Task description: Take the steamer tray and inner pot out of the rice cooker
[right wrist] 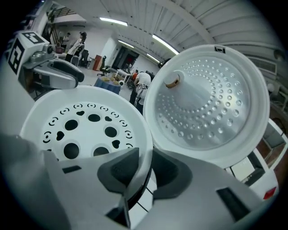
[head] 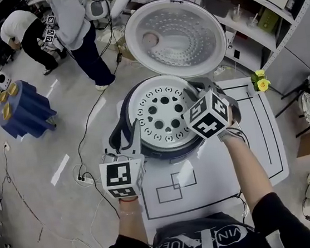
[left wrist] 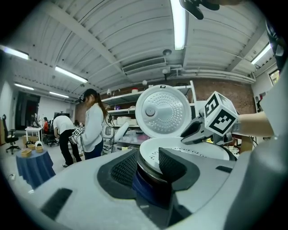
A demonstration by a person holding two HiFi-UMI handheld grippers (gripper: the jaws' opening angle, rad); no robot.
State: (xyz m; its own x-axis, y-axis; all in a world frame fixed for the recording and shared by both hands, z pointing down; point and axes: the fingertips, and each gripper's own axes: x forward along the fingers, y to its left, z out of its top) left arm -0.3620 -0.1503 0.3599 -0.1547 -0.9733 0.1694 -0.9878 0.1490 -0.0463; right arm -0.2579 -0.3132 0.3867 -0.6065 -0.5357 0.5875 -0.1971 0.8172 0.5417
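1. Closest to us in the head view is the person's dark shirt (head: 202, 238). Beyond it, the rice cooker (head: 164, 154) stands on the white desk (head: 257, 136). Its lid (head: 175, 36) stands fully open, so the steamer tray (head: 147, 102) lies free in the cooker's mouth. We judge that the inner pot sits hidden under the tray, which is why the tray must come out first. The left tongs (head: 135, 135) and the right tongs (head: 192, 102) are set at nearly opposite sides of the tray's rim, probably so that it can rise level.
2. In the left gripper view, the left tongs (left wrist: 147, 156) stand rather wide. One jaw is outside the white rim and the other is over the tray. The pads seem to lie against the rim, so we read this as a grip on the tray.
3. In the right gripper view, the right tongs (right wrist: 145, 155) stand about half apart with the thin rim between the jaws. One pad touches the rim, but a slit of desk shows beside the other pad. We therefore judge that these tongs do not clamp yet. The open lid is just behind the jaws, so the lift will need care.
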